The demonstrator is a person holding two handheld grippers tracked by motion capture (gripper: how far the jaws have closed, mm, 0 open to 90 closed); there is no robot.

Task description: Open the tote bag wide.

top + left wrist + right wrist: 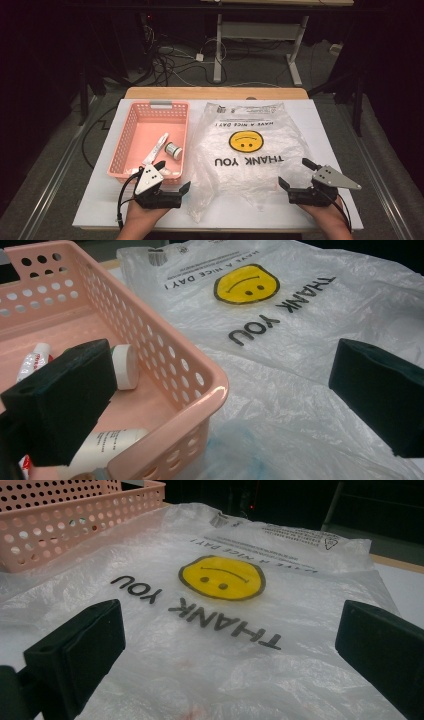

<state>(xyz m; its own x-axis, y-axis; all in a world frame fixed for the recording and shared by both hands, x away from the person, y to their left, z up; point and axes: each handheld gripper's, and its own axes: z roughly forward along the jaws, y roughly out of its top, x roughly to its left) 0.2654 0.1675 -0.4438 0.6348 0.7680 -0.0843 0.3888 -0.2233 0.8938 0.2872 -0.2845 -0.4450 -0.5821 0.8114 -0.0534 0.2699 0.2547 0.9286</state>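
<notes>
Plastic bag (pixel 250 155) flat on white surface (pixel 330 125), beside pink basket (pixel 131 131), left claw (pixel 175 176) wide open, empty, at basket's near corner, right claw (pixel 295 174) wide open, empty, over bag's near right edge.

You had a white table (pixel 330 130) with a wooden far edge. On it lay a pink basket (pixel 131 131) at left and a clear plastic bag (pixel 260 170) just beside it, its print facing away from you.
</notes>
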